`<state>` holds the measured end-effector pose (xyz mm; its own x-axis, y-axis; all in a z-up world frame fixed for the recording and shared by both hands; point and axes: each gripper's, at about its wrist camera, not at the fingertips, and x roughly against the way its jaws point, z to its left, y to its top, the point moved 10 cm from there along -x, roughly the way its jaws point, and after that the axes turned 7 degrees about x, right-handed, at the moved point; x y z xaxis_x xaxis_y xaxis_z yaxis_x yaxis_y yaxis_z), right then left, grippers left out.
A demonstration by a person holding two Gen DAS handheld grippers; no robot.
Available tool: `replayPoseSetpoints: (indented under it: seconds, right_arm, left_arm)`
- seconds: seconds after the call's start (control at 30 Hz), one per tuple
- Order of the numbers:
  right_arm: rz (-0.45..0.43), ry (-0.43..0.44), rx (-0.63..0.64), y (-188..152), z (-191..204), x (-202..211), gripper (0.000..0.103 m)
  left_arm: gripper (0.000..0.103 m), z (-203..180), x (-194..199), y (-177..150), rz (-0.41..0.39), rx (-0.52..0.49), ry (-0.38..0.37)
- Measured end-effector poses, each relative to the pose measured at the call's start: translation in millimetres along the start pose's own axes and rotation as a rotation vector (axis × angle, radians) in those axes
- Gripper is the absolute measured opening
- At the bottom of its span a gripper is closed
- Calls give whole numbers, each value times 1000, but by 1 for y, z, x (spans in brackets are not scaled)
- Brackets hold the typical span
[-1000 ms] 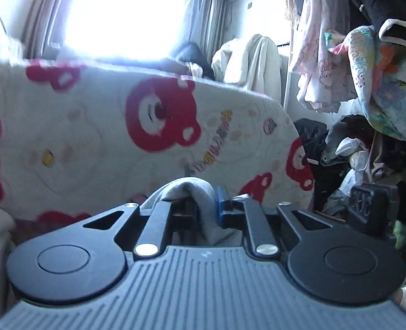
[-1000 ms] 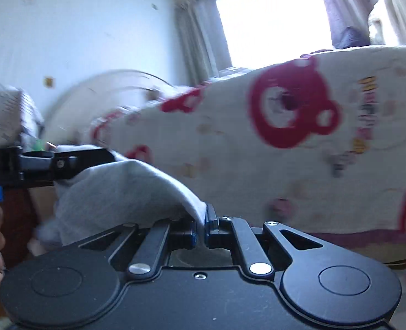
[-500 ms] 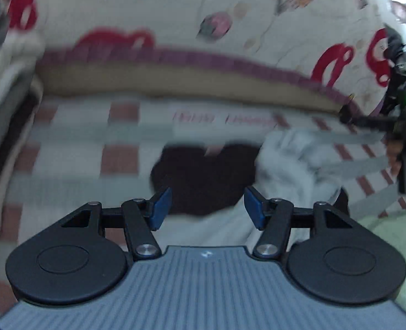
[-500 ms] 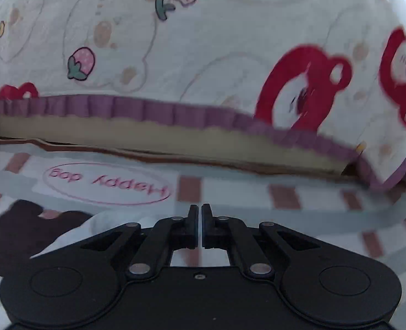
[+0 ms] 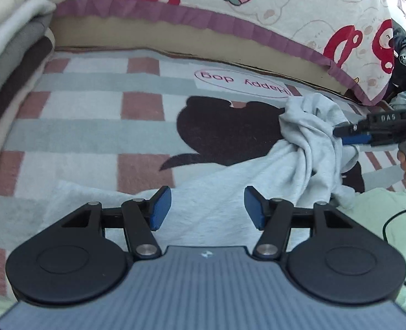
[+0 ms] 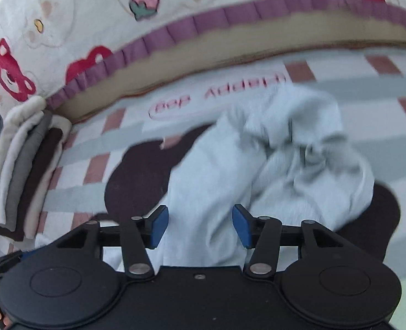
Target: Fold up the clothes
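Centrally, a soft, crumpled pale grey fleece garment [image 6: 274, 165] is seen bunched on a plush checked blanket printed with a dark brown dog shape [image 5: 93, 126]. Its flatter lower part is spanned by the left gripper [image 5: 207, 210], blue pads wide apart and empty. The right gripper [image 6: 200, 227] is likewise spread, nothing clamped. A stack of folded cloths [image 6: 24, 170] is seen at left.
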<state>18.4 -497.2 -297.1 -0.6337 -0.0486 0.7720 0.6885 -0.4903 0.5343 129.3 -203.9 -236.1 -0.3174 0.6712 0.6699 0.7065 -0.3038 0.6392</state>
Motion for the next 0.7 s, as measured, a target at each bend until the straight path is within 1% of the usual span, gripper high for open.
replayPoseSetpoints:
  seconds: [0.03, 0.07, 0.1, 0.13, 0.2, 0.27, 0.33, 0.43, 0.47, 0.53, 0.6, 0.67, 0.7]
  right_arm:
    - [27, 43, 24, -9, 9, -3, 43]
    - [47, 85, 96, -18, 23, -7, 31]
    - [61, 111, 172, -26, 37, -10, 8]
    - [50, 77, 254, -31, 47, -12, 7]
    - [52, 22, 293, -32, 55, -17, 5]
    - [10, 40, 249, -18, 58, -13, 4]
    - [-50, 51, 264, -4, 67, -4, 3]
    - [-101, 50, 307, 16, 81, 8, 3]
    - [-113, 57, 314, 21, 85, 12, 3]
    - [-113, 75, 320, 25, 90, 13, 3]
    - [-116, 84, 326, 26, 95, 12, 3]
    - [-125, 99, 297, 25, 97, 8, 3]
    - [-126, 115, 285, 24, 98, 7, 3]
  left_arm:
    - [53, -2, 3, 1, -17, -10, -18]
    - [47, -10, 8, 1, -42, -36, -54]
    - [46, -19, 13, 2, -69, -65, -96]
    - [46, -28, 17, 1, -82, -92, -134]
    - [46, -46, 21, -1, -89, -127, -187]
    - [46, -59, 17, -8, -61, -134, -212]
    - [46, -67, 10, -16, -18, -137, -231]
    - [47, -72, 1, -27, 30, -150, -227]
    - [47, -74, -1, -31, 39, -178, -224]
    - [47, -80, -3, -34, 31, -280, -197]
    - [48, -84, -11, -35, 44, -354, -146]
    - [48, -85, -21, -36, 68, -372, -118]
    - [48, -85, -25, -37, 74, -366, -118]
